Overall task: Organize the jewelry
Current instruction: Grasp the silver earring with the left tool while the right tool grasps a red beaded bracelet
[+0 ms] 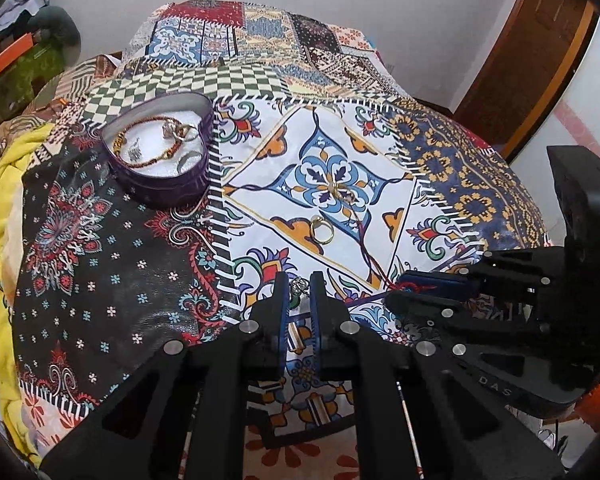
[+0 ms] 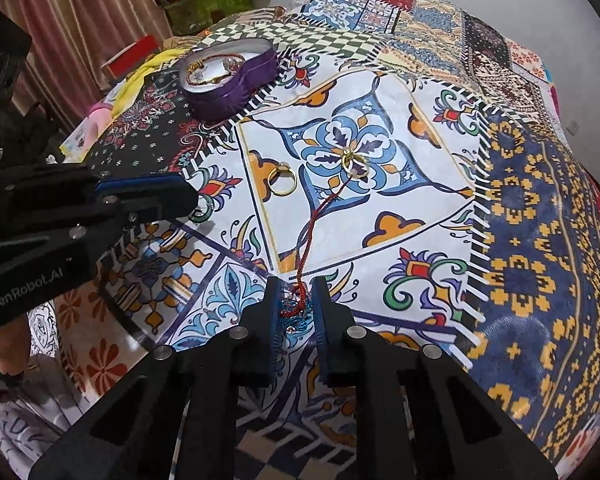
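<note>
Left gripper [image 1: 300, 286] is shown with its blue-padded fingers nearly closed around a small silvery trinket [image 1: 298, 285] held just above the patchwork cloth [image 1: 100, 248]. The right gripper [image 2: 296, 296] is seen narrowly parted about the tasselled end of a thin red braided cord [image 2: 312, 224], though a firm grip cannot be confirmed; the cord is laid across the printed white tile to a gold clasp [image 2: 352, 160]. A plain gold ring [image 2: 282, 182] is found just beside it. Further off, a purple heart-shaped tin [image 1: 168, 148], white-lined, is seen holding a beaded strand and several rings.
</note>
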{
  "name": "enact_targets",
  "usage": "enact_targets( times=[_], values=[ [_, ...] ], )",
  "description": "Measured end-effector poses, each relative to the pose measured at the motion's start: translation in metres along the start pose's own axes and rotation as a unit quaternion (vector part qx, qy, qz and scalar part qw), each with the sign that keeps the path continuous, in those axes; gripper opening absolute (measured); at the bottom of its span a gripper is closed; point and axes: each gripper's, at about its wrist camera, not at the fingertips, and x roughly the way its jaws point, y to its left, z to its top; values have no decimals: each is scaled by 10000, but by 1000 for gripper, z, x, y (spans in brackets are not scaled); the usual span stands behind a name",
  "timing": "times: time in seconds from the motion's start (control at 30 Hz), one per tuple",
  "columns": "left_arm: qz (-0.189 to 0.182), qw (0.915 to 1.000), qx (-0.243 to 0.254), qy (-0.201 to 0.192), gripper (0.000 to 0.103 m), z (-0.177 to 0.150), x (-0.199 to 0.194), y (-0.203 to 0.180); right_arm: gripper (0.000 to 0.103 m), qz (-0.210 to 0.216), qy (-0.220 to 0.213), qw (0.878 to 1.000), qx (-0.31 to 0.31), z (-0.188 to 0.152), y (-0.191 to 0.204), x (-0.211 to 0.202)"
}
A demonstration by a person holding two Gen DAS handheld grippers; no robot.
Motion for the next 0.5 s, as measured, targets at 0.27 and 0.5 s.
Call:
enact_targets(
  times=[0.27,0.5],
  values=[
    [42,9995,-25,-310,8,6,-25,2,13,-175,-421,9990,37,13,-1,-29],
    [183,9971,-20,-739,8,16,-57,9,13,-312,-1032,9942,-45,40,6,-61]
  ],
)
